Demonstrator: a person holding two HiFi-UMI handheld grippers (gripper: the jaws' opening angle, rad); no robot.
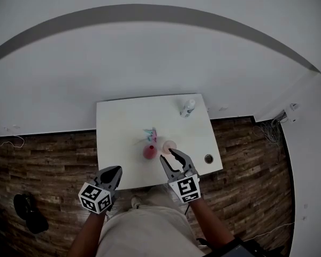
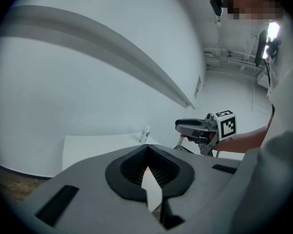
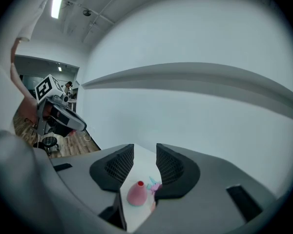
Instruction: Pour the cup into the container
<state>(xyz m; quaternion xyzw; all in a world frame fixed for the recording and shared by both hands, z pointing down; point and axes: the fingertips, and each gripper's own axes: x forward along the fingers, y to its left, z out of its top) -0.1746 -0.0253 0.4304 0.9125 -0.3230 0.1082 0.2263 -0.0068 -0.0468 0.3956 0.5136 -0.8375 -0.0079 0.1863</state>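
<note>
Angling slightly downward by the table [image 1: 117, 122], left tongs [image 1: 116, 170] are closed (empty), right tongs [image 1: 168, 154] part-open, gripping nothing.

I see a small white bottle [image 1: 188, 108] standing near the far right corner of the white table [image 1: 123, 127], and a round hole [image 1: 208, 158] by its near right corner. On the wood floor [image 1: 43, 159], a dark object [image 1: 29, 212] lies to the left and tangled cables [image 1: 270, 133] to the right.
</note>
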